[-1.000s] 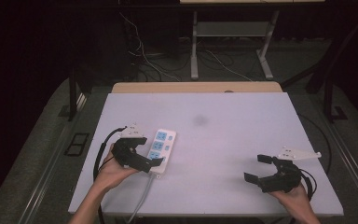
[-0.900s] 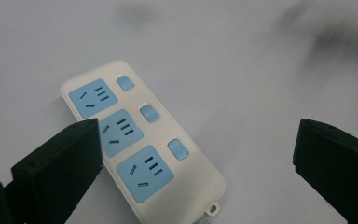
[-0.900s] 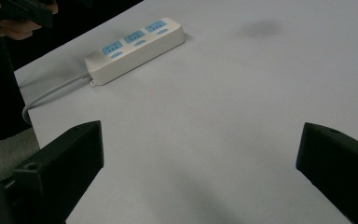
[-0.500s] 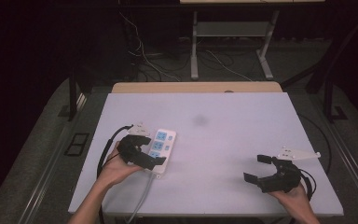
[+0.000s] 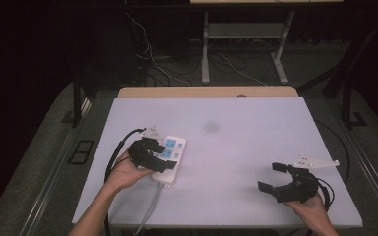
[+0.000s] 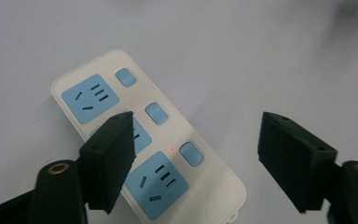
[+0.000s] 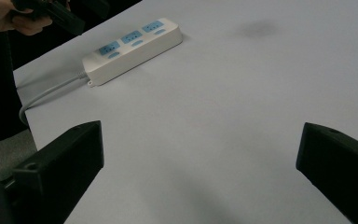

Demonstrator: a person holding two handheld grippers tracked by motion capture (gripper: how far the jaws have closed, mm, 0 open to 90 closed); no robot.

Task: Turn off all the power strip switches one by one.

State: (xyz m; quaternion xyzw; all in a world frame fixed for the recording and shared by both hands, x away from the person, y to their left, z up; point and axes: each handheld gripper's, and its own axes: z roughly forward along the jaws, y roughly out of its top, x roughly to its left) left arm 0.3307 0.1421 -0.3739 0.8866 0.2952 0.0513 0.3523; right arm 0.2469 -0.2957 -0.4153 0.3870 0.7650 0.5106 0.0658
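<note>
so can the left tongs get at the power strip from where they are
Probably yes: the left tongs hover right over the power strip, jaws just closing but still apart, one jaw above its sockets, and nothing lies between them.

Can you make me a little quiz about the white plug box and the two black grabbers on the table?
1. How many blue sockets does the power strip have?
2. True or false: the right gripper is holding the power strip.
3. Which is over the power strip: A) the left gripper, B) the right gripper, C) both?

Key
1. Three, each with a blue switch beside it.
2. False. Its jaws are open over bare table, far from the strip.
3. A. Its jaws have just been closing, but the pads do not press on the strip.
</note>
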